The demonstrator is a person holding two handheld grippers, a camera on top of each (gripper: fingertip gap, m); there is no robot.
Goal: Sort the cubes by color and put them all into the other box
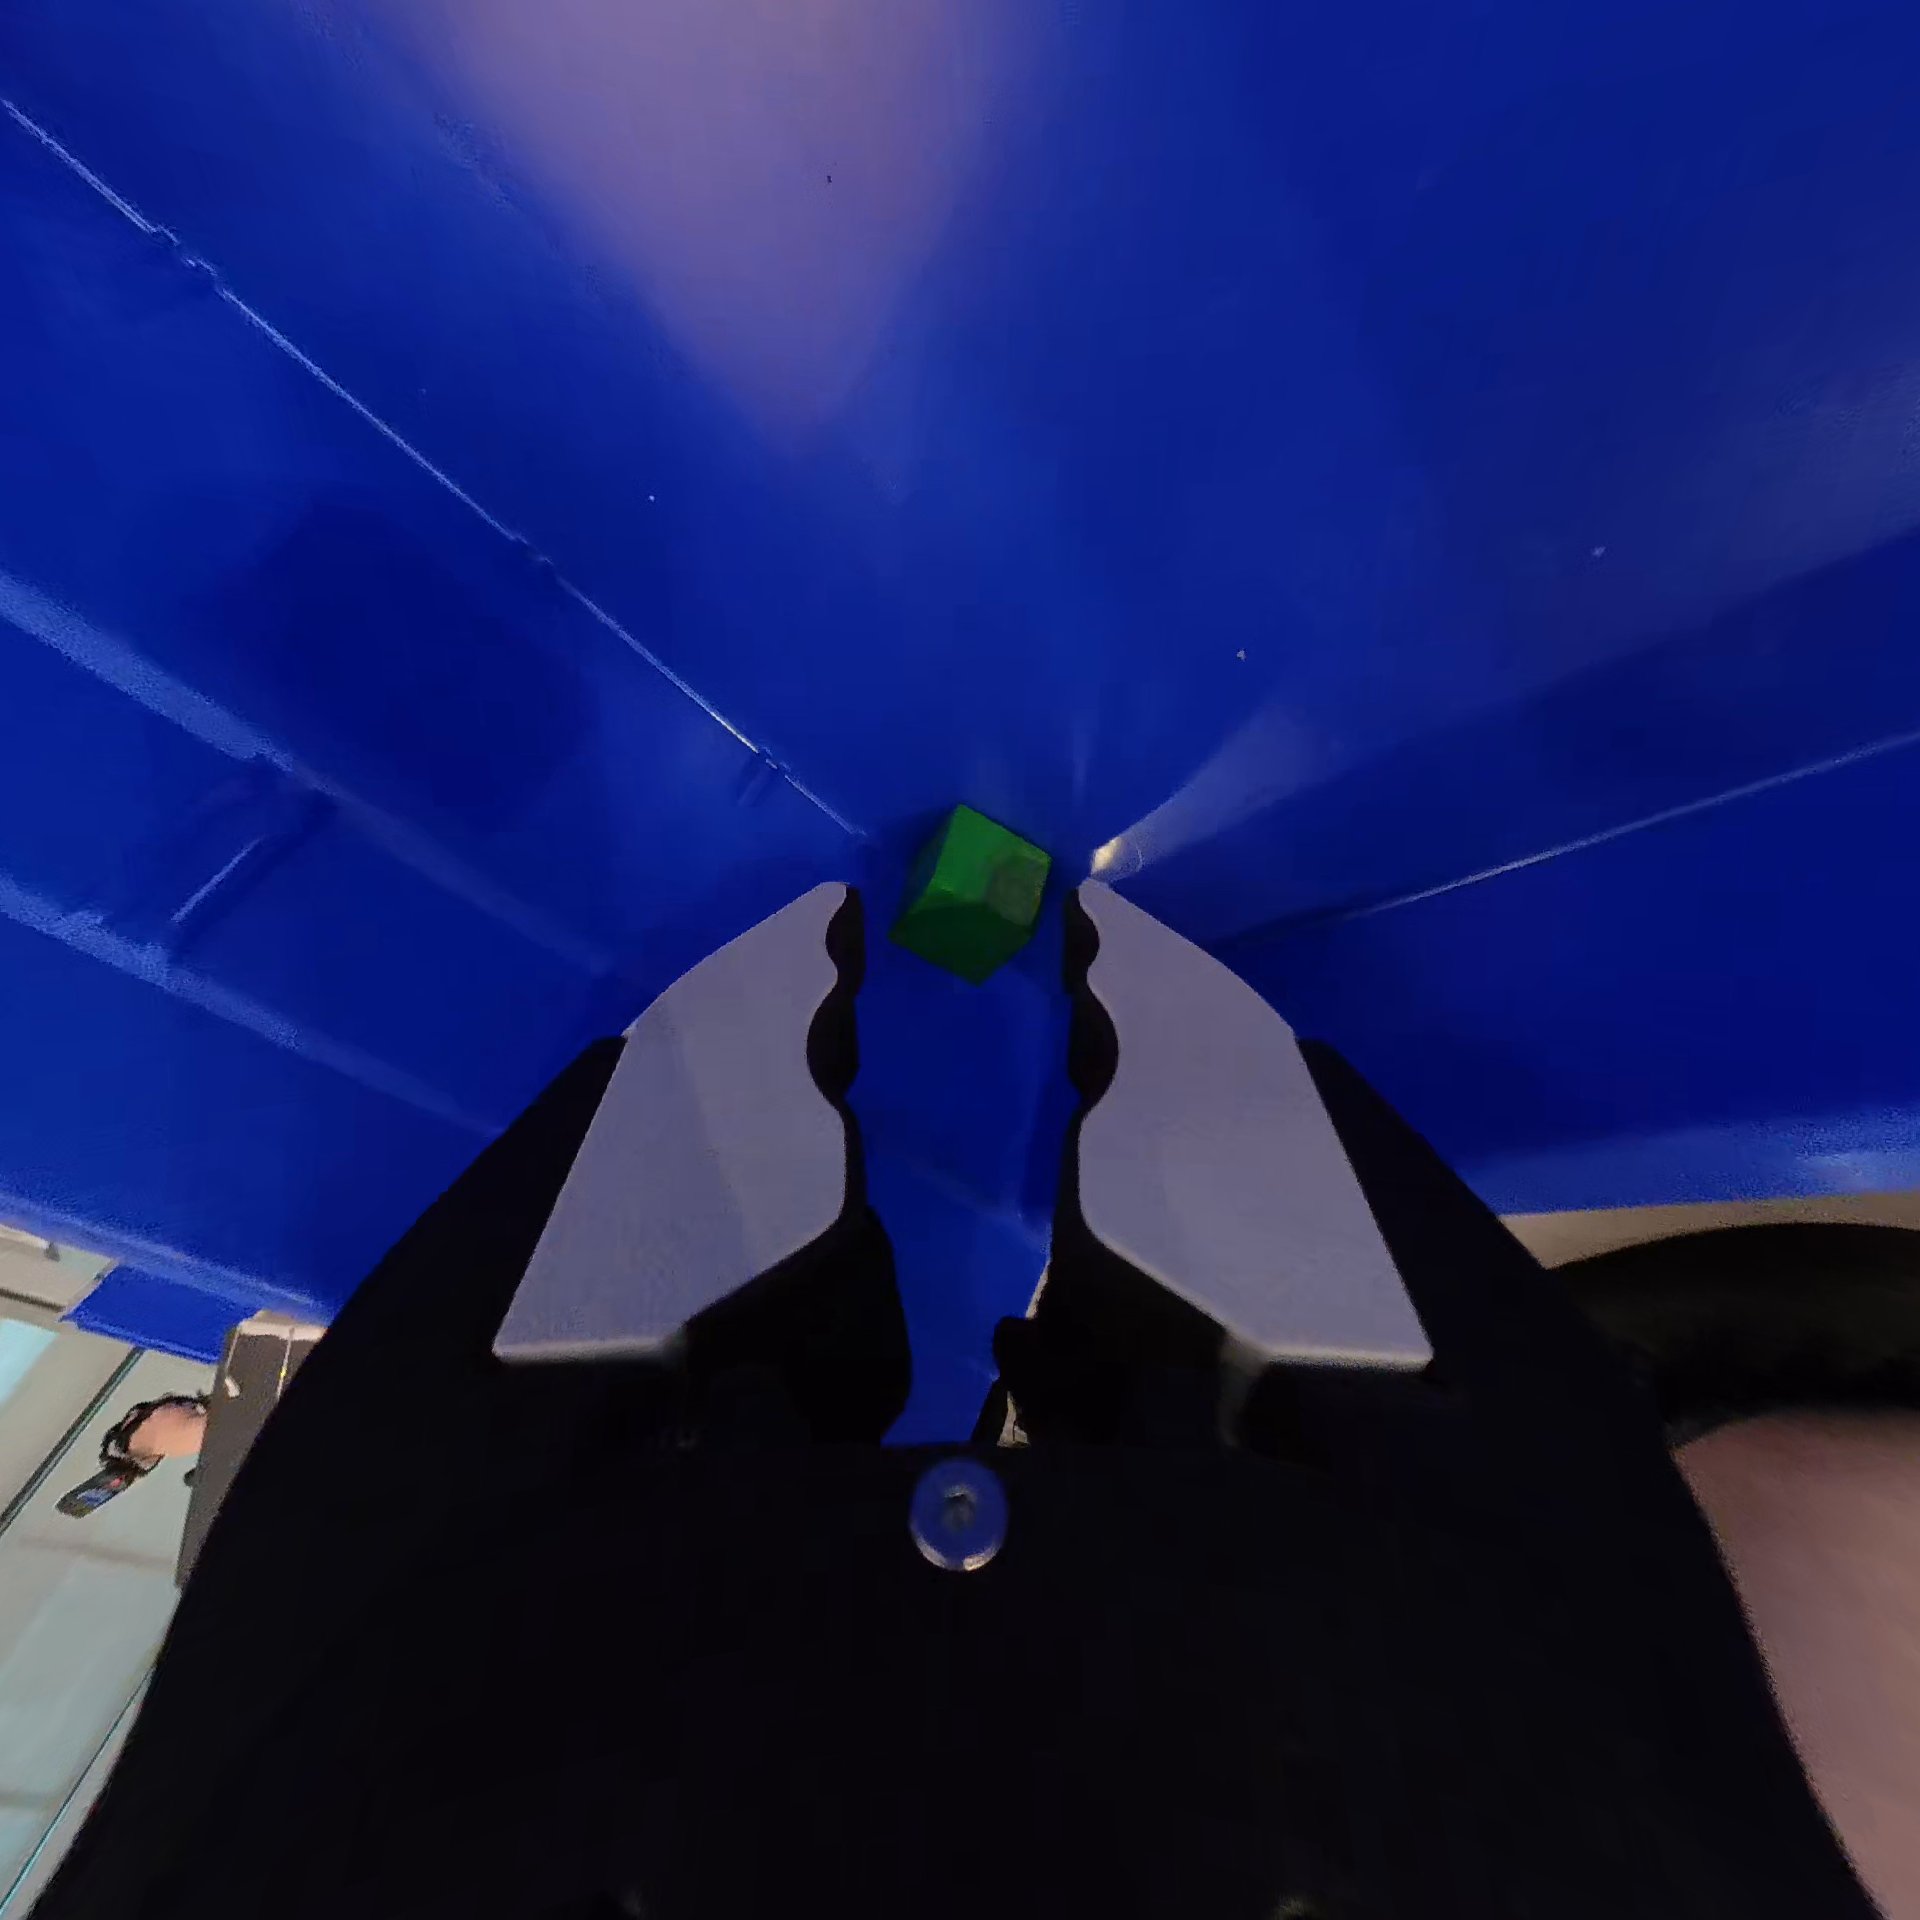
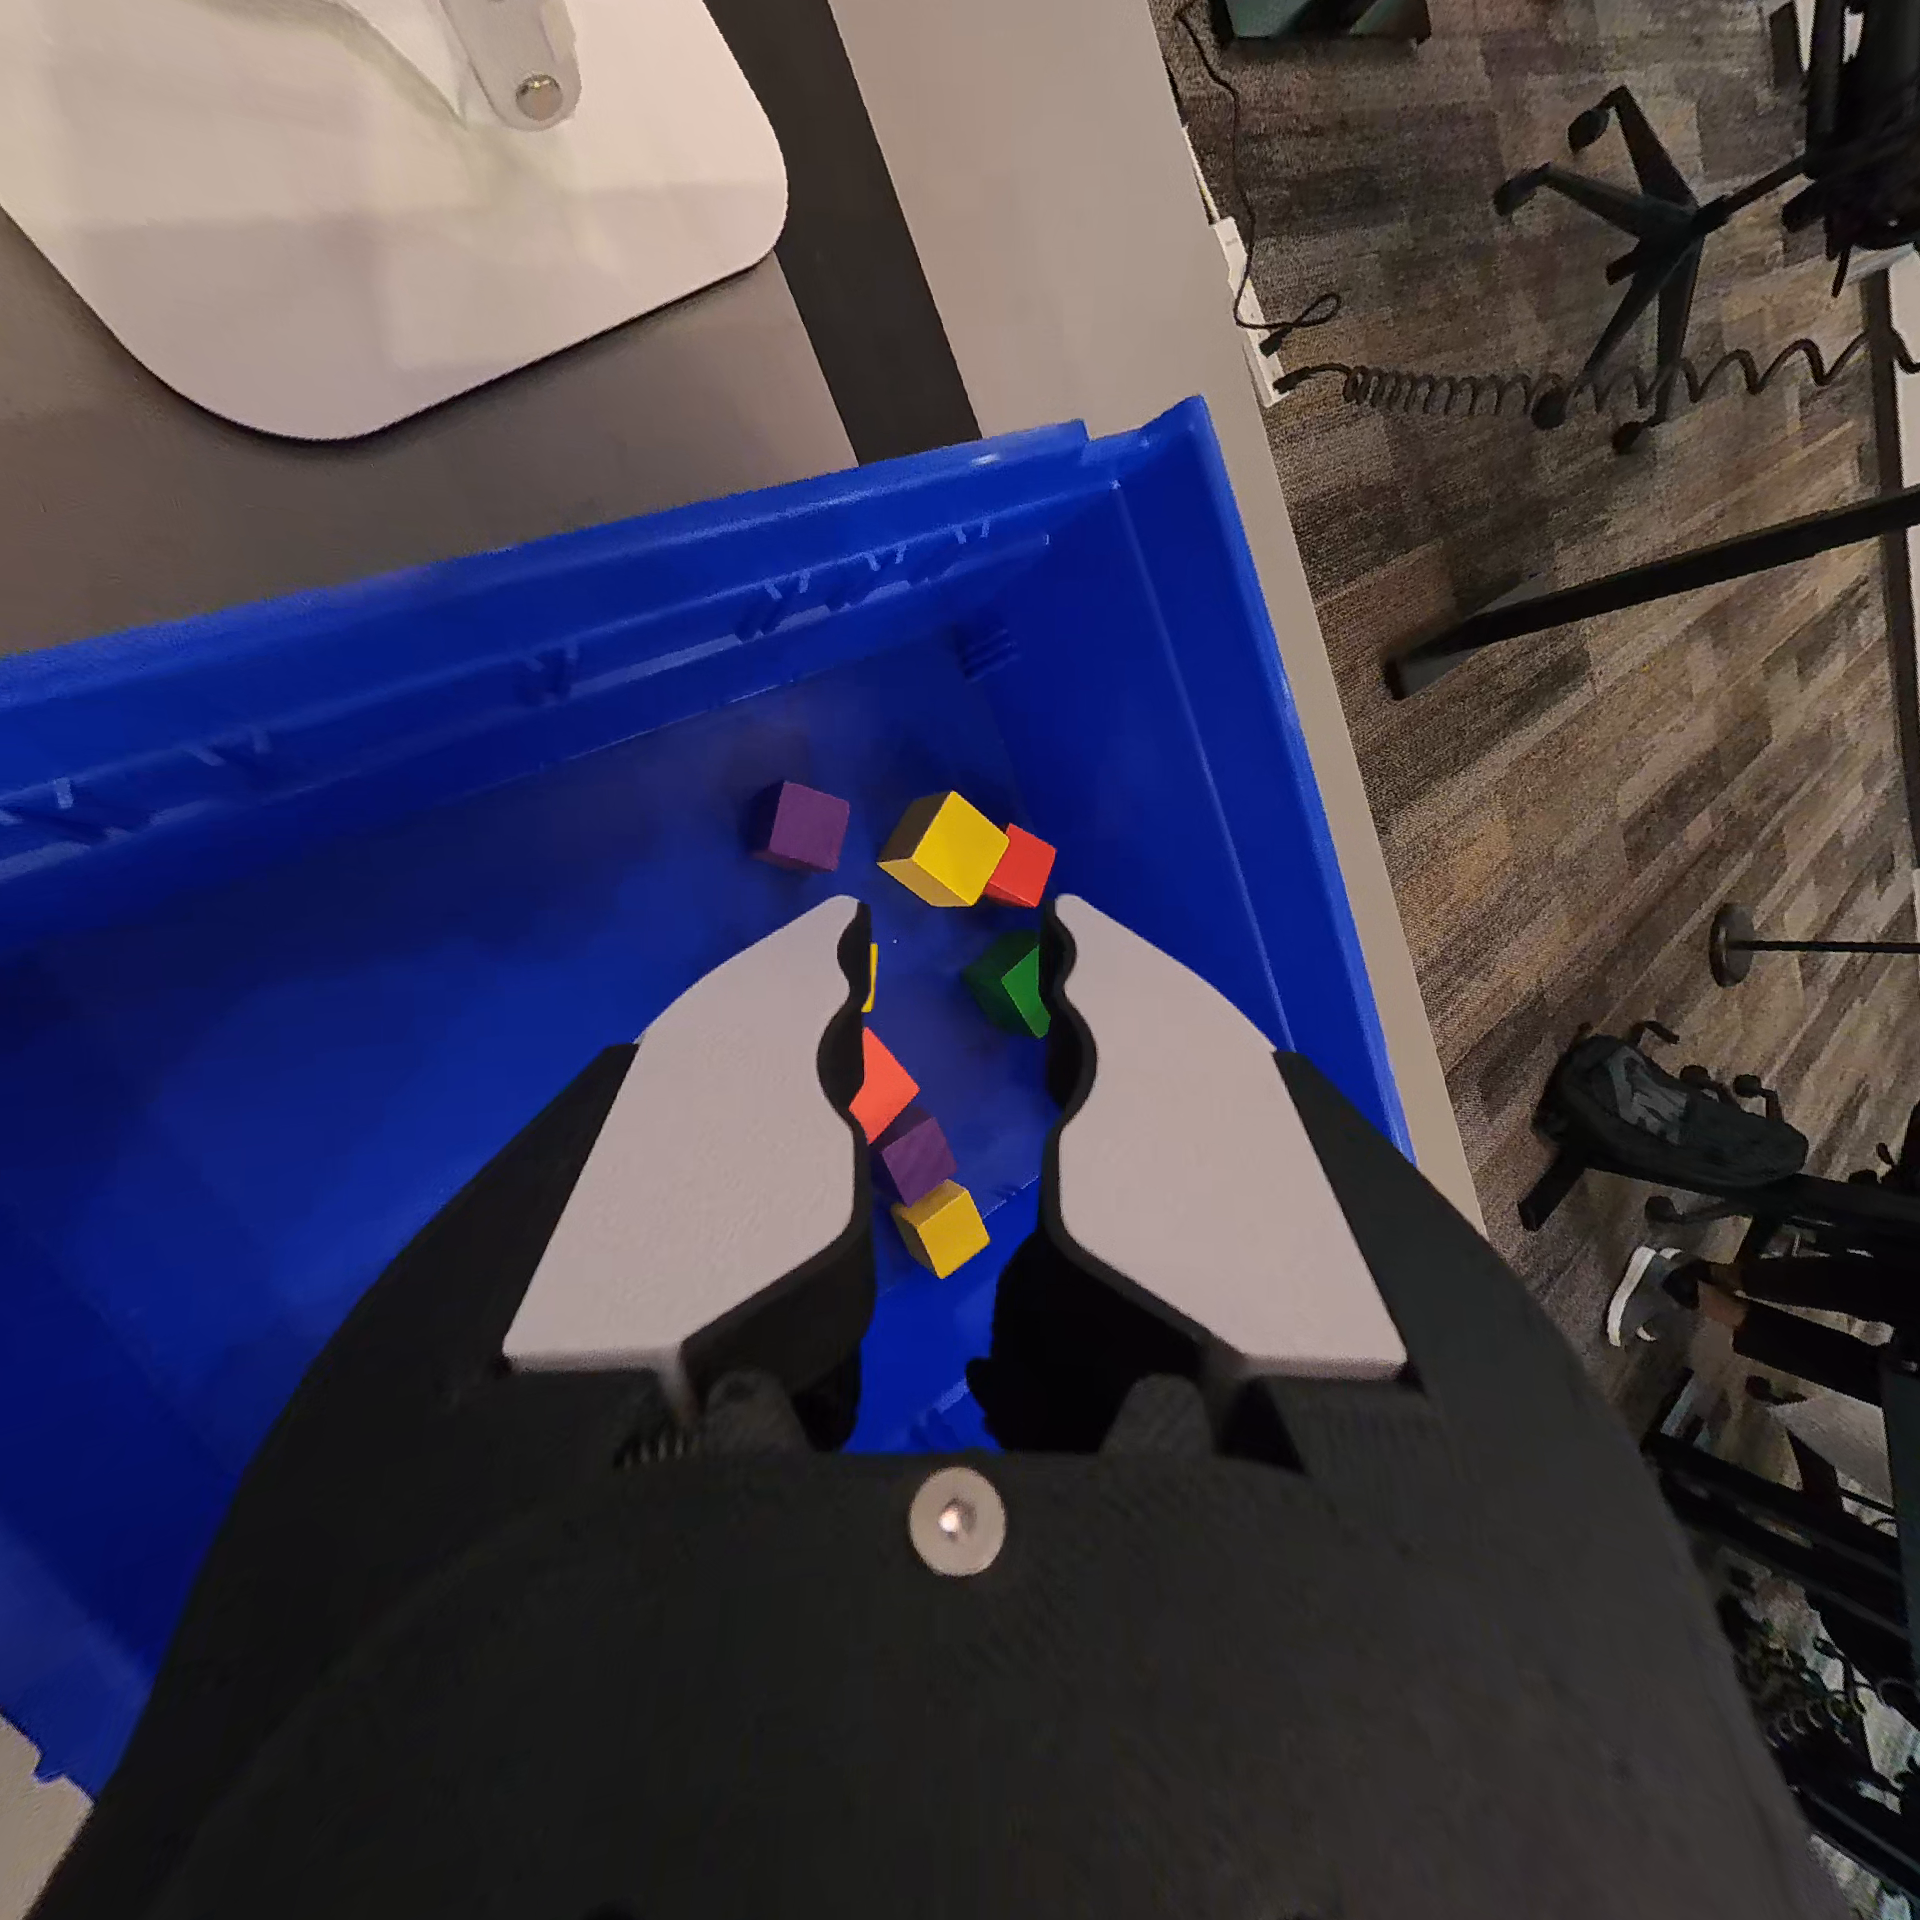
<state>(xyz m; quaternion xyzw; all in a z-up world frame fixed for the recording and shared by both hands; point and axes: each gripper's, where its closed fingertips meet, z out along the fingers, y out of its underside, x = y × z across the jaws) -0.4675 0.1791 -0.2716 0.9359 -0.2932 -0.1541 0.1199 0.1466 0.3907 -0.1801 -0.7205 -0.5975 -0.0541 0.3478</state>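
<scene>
Left hand-held gripper [image 1: 961, 904] open inside blue box [image 1: 1351, 416]; green cube [image 1: 971, 894] in box corner, between fingertips, not touched by either

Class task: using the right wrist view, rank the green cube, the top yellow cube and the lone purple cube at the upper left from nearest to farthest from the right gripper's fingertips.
1. Green cube, beside the right fingertip.
2. Yellow cube, just beyond the tips.
3. Purple cube, farther up-left.

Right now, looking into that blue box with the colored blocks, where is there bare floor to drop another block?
The blue box is bare on its left floor, from the purple cube outward. It is crowded by the right wall: yellow cube, red cube and green cube, with more below.
</scene>
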